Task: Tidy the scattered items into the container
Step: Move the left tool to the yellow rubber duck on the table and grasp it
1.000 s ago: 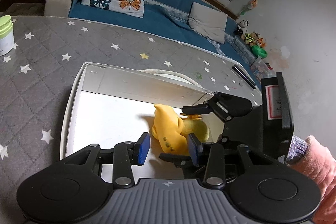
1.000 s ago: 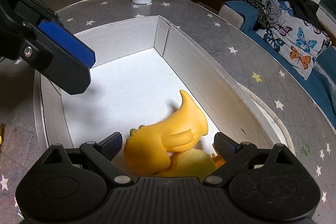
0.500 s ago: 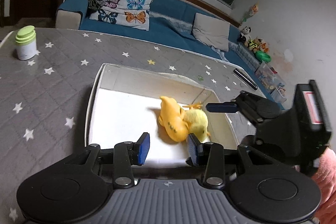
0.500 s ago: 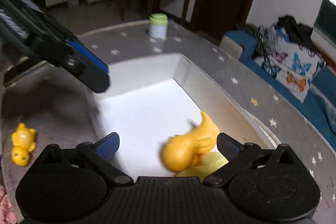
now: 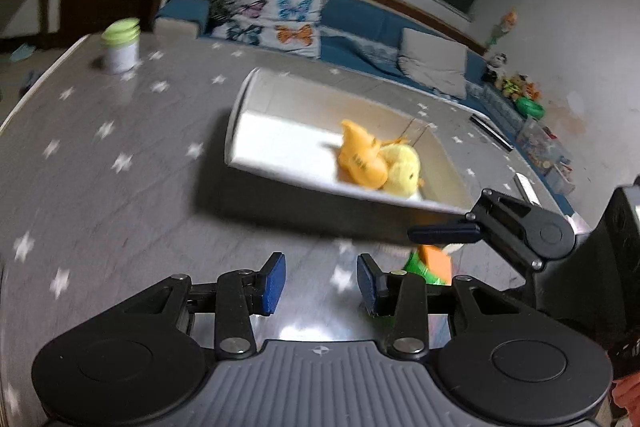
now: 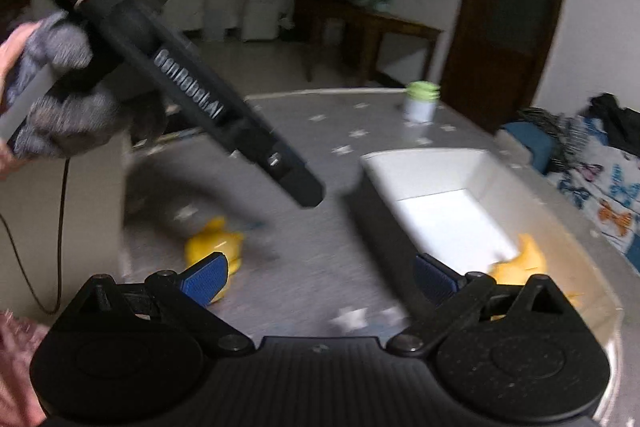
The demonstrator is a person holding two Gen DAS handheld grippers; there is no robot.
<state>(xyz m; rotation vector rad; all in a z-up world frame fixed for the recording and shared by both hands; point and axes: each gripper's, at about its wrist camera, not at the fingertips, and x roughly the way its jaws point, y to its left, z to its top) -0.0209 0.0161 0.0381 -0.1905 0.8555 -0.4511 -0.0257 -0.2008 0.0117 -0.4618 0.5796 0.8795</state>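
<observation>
A white box (image 5: 240,131) stands on the star-patterned grey cloth. Inside it, at its right end, an orange rubber toy (image 5: 358,155) lies against a yellow plush chick (image 5: 402,169). My left gripper (image 5: 320,283) hovers open over bare cloth in front of the box, nothing between its blue pads. My right gripper (image 6: 320,279) is open wide and empty, left of the box (image 6: 420,167). A yellow toy (image 6: 214,241) lies on the cloth just beyond its left pad (image 6: 204,279). A green and orange toy (image 5: 430,263) sits by the box's near wall, partly hidden.
A green-lidded jar (image 5: 120,47) stands at the far corner of the table. A gloved hand (image 6: 56,95) holds the left gripper's handle (image 6: 208,107) across the right wrist view. A dark remote (image 5: 492,133) lies near the right edge. A blue sofa (image 5: 360,27) runs behind the table.
Both grippers have pulled back out of the box and away from it. The two toys stay inside. The yellow toy and the green and orange toy on the cloth have come into view.
</observation>
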